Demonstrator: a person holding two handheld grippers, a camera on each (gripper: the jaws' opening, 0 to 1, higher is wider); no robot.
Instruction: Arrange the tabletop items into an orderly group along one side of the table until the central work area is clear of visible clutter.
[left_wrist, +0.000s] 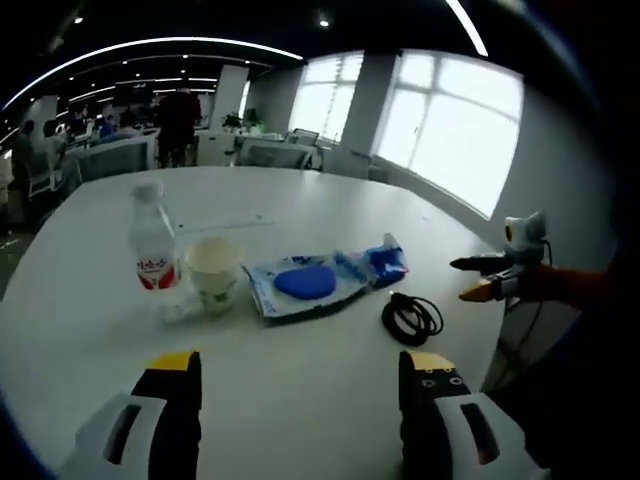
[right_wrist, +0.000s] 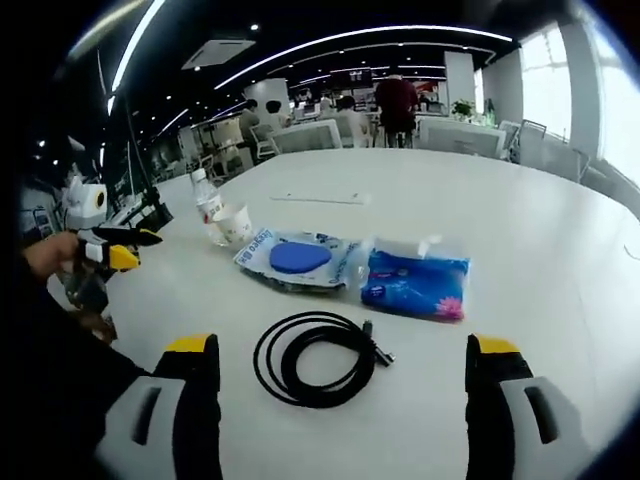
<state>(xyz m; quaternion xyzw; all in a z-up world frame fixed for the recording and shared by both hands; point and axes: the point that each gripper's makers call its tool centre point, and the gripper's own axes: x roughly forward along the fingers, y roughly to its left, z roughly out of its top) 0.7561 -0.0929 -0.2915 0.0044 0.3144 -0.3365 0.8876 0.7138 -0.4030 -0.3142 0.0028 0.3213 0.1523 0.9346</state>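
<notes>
Bright windows (left_wrist: 450, 125); office chairs (right_wrist: 535, 140); a standing person (left_wrist: 178, 122) beyond.

Your left gripper (left_wrist: 300, 400) has two black jaws with yellow tips on pale grey bodies, each body slotted. Your right gripper (right_wrist: 342, 390) is built the same. In the left gripper view your sleeve (left_wrist: 580, 285) is orange.

One bottle (left_wrist: 152, 243), cup (left_wrist: 213, 270), cable (right_wrist: 317, 357)
</notes>
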